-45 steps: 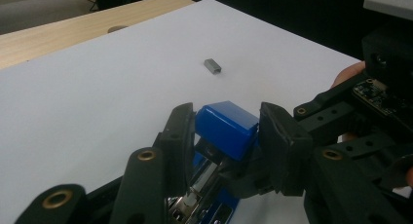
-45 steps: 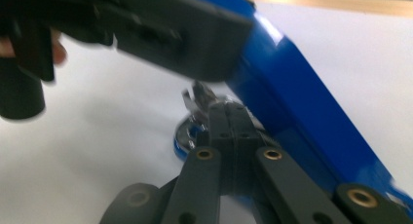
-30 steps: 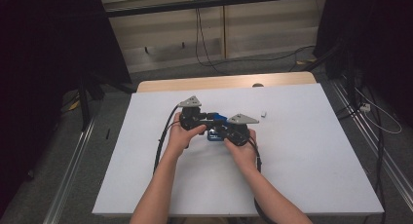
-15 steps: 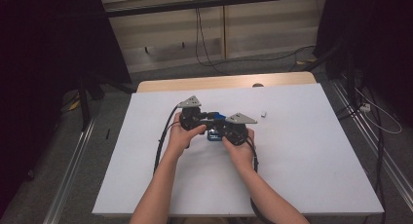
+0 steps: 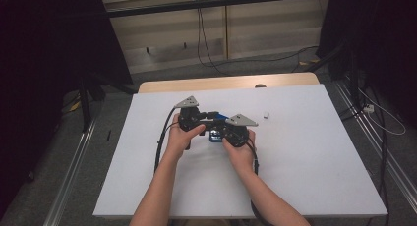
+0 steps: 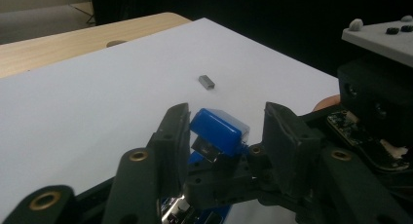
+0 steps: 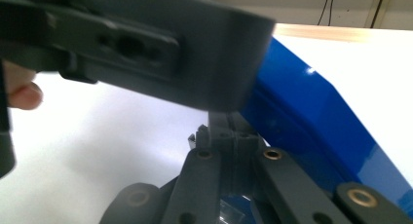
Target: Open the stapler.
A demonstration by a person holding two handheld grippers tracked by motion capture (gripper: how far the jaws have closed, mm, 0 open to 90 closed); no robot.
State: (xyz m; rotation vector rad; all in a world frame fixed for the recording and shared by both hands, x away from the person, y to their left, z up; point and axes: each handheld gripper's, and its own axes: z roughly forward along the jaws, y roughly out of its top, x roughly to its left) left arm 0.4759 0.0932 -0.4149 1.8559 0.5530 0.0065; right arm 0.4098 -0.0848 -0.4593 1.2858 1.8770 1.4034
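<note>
The blue stapler (image 6: 217, 130), glossy plastic with a metal underside, is held just above the middle of the white desk (image 5: 305, 157), between the spread jaws of the left tongs (image 6: 226, 131), which have just been opening and do not press on it. The right tongs (image 7: 221, 131) are pressed together at its lower part, though what they pinch is hidden behind blurred black parts. A small grey piece (image 6: 206, 82) lies apart; dark curtains and cables surround the desk.
</note>
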